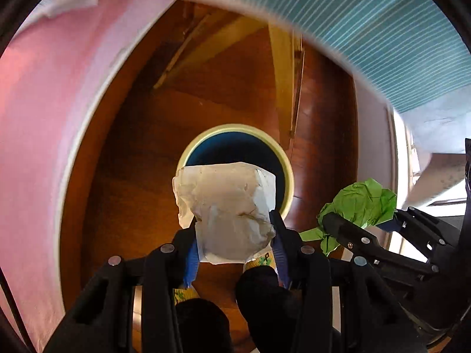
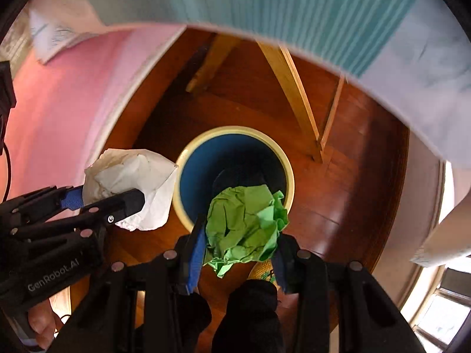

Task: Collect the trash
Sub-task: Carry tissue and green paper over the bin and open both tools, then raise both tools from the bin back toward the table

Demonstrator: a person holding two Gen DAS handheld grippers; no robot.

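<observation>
Presently, green paper (image 2: 245, 225) is gripped by the right hand-held gripper (image 2: 240, 253) directly above the bin (image 2: 290, 173); white paper (image 1: 225, 206), clamped in the left hand-held gripper (image 1: 235, 253), overlaps its near rim.

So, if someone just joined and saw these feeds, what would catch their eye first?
The two crumpled paper wads: a white one clamped in the left tool and a bright green one clamped in the right tool. Both hang above the blue, cream-rimmed bin on the wooden floor.
</observation>
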